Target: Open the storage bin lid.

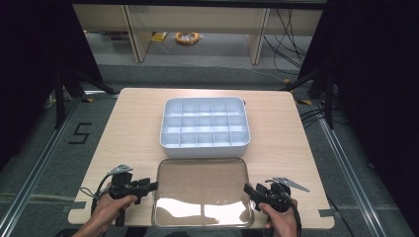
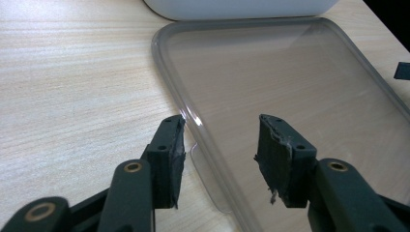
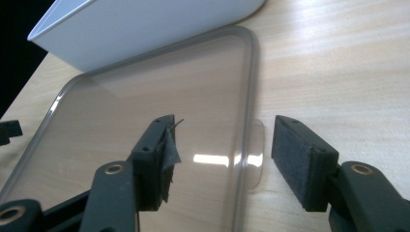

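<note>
A clear plastic lid (image 1: 202, 192) lies flat on the wooden table, just in front of a white tray (image 1: 205, 143) divided into several empty compartments. My left gripper (image 1: 150, 186) is at the lid's left edge. In the left gripper view its jaws (image 2: 220, 150) stand open astride the lid's rim (image 2: 193, 116) and a small tab (image 2: 205, 169), with neither pad touching. My right gripper (image 1: 249, 190) sits at the lid's right edge. Its jaws (image 3: 222, 150) are open too, one on each side of the rim and tab (image 3: 256, 150), gripping nothing.
The table's front edge (image 1: 197, 228) runs right under the lid and both hands. Bare wood lies to the left (image 1: 128, 133) and right (image 1: 281, 133) of the tray. Dark curtains, stands and cables surround the table on the floor.
</note>
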`<state>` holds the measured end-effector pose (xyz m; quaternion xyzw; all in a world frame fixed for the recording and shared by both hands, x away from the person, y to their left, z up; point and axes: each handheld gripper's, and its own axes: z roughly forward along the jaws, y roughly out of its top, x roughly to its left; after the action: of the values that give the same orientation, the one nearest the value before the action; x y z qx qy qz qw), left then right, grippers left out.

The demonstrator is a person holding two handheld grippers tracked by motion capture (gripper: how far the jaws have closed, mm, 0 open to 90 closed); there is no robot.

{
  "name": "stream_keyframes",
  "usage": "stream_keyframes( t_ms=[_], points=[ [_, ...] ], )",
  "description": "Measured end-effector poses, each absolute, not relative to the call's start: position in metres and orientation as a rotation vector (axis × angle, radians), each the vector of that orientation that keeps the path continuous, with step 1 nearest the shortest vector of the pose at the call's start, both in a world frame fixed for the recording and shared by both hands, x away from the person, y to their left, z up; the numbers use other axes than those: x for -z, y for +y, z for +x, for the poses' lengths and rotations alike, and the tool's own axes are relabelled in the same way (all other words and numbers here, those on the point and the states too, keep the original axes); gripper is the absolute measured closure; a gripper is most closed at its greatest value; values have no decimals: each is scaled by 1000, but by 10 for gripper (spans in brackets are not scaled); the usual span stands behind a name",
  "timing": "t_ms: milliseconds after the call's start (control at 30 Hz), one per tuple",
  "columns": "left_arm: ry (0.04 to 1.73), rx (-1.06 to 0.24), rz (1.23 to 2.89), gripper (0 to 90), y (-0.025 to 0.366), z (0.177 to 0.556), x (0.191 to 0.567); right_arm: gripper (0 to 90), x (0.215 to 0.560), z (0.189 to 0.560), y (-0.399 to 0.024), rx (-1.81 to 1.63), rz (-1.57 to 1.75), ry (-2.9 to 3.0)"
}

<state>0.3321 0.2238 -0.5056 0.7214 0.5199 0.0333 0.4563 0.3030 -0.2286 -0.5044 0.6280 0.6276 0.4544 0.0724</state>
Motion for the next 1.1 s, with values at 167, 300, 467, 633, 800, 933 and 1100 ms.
stream_keyframes(
  t_ms=[167, 300, 467, 633, 800, 933, 1100],
  points=[
    [1271, -72, 1756, 461, 225, 333, 505, 385, 501, 307, -237, -1358, 1856, 1868],
    [1243, -51, 1755, 395, 224, 333, 505, 367, 498, 307, -240, -1361, 1840, 1860],
    [1223, -61, 1751, 310, 225, 333, 502, 348, 496, 309, -244, -1360, 1681, 1885],
    [1200, -54, 1721, 247, 226, 333, 500, 312, 493, 309, -243, -1389, 1636, 1887],
    [1132, 10, 1718, 203, 227, 332, 498, 279, 492, 308, -242, -1393, 1587, 1903],
    [1108, -11, 1728, 194, 229, 331, 497, 269, 490, 306, -240, -1415, 1581, 1899],
    [1063, -81, 1796, 193, 226, 324, 495, 257, 487, 301, -238, -1416, 1580, 1913]
  ],
)
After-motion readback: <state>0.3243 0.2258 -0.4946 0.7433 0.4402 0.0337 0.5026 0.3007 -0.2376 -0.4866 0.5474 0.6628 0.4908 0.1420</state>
